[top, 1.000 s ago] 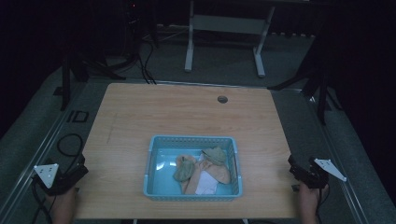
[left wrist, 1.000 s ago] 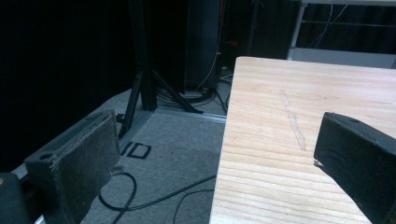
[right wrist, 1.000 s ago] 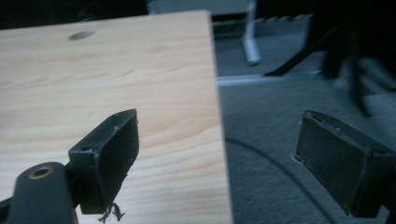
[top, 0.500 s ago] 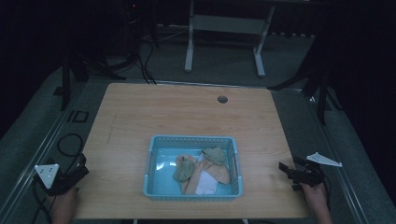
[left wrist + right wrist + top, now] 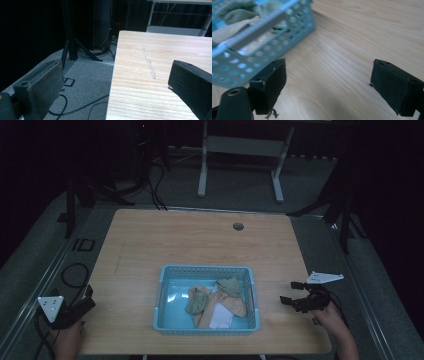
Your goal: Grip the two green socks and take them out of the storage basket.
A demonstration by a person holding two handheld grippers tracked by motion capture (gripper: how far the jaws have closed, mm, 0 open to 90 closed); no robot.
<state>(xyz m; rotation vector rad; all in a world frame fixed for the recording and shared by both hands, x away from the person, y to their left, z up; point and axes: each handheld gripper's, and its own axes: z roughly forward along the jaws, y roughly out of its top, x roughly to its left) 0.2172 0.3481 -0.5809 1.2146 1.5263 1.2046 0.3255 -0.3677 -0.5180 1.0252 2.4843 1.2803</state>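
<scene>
Looking down from the high view, the basket [image 5: 206, 330] of cloths [image 5: 217, 302] sits near the table's [image 5: 200, 240] front edge; the right gripper [image 5: 292, 299], jaws spread, points at it from just beside, while the left gripper [image 5: 86, 301] hangs off the left edge. Its own view shows jaws wide apart straddling that edge. The right gripper view has spread jaws over bare wood, basket [image 5: 262, 50] close ahead.

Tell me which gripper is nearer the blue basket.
Right. The right gripper hovers open just off the blue basket's right wall, while the left gripper sits open past the table's left edge, farther away.
</scene>
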